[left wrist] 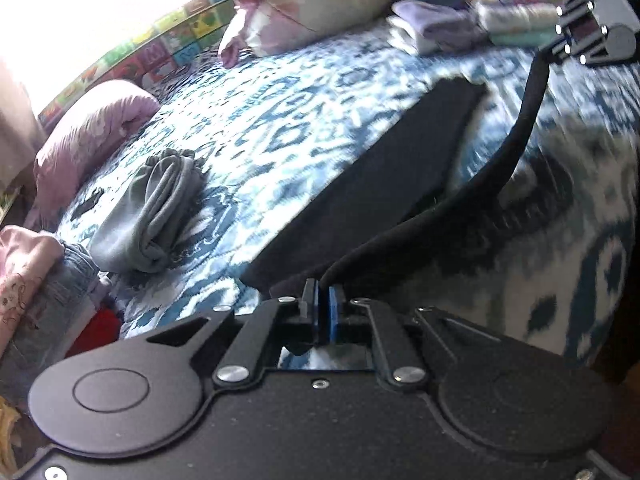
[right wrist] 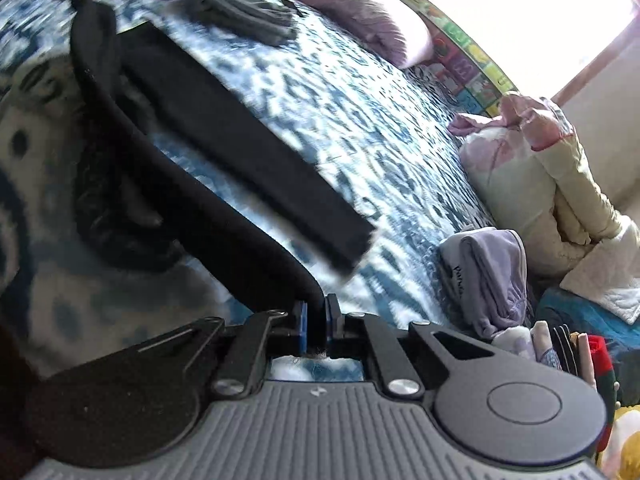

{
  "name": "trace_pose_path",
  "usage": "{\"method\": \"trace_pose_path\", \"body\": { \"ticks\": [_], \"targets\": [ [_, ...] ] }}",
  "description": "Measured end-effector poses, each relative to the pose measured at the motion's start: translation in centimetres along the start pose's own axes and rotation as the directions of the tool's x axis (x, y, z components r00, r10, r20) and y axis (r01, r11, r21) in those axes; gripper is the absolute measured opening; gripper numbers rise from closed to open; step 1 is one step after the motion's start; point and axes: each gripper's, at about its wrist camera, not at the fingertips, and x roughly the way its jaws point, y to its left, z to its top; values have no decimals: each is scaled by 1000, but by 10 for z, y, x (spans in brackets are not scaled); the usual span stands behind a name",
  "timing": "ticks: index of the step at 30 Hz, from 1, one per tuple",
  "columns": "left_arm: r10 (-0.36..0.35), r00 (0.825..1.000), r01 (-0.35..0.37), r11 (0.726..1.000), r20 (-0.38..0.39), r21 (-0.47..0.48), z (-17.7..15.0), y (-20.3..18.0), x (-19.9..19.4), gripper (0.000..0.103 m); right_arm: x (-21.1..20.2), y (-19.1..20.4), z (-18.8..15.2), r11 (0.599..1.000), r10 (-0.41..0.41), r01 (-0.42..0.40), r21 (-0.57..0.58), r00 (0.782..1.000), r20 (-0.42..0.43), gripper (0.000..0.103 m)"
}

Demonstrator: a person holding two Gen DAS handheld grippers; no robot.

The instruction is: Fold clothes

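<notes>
The black garment (left wrist: 384, 176) lies across the middle of the bed (left wrist: 280, 128), a long dark band of soft matte cloth, and its near edge is lifted off the cover into a taut strip strung between the two grippers. Holding that edge at two points, well apart, keeps it straight, so I judge it is about to be carried over the flat part to make a fold. The left gripper (left wrist: 323, 304) is clenched on one end of the strip, blue pads tight against the fabric; the right gripper (right wrist: 316, 322) is pinched the same way on the other end, with cloth showing between its pads. The far edge looks blurred in both views, so its exact outline is hard to read. Around it the patterned blue-and-white cover stays mostly bare, which leaves room to work. A folded grey piece (left wrist: 156, 208) sits to one side, a lilac one (right wrist: 488, 276) and a stack (left wrist: 520, 12) of folded clothes to the other, near the pillows (left wrist: 304, 12).
</notes>
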Motion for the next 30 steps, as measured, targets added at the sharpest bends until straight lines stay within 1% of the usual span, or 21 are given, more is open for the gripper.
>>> {"method": "trace_pose_path", "body": {
  "ticks": [5,7,10,19,25,26,28,29,30],
  "targets": [
    [-16,1000,16,994,-1,-112,16,26,19,4,26,-36,22,998,9,-8,64,1000,-16,9],
    [-28,1000,25,987,-13,-158,21,37,32,4,40,-47,29,996,25,-23,88,999,-29,9],
    [-34,999,26,981,-41,-193,26,49,51,4,62,-60,39,992,58,-52,118,997,-53,9],
    [-50,994,25,971,-97,-239,32,66,87,4,124,-79,61,986,131,-113,126,982,-137,9],
    [-67,991,33,962,-116,-272,32,77,105,4,149,-92,74,976,181,-156,155,969,-166,9],
    [-72,990,37,960,-119,-278,32,78,108,4,152,-95,76,972,196,-167,167,966,-170,9],
    [-87,988,47,954,-125,-295,31,80,113,4,161,-102,75,958,221,-179,226,959,-176,9],
    [-93,987,50,949,-127,-310,30,82,117,4,166,-105,74,949,233,-183,257,956,-178,10],
    [-99,987,53,945,-128,-322,29,84,120,4,171,-109,73,939,245,-188,288,953,-180,13]
  ]
}}
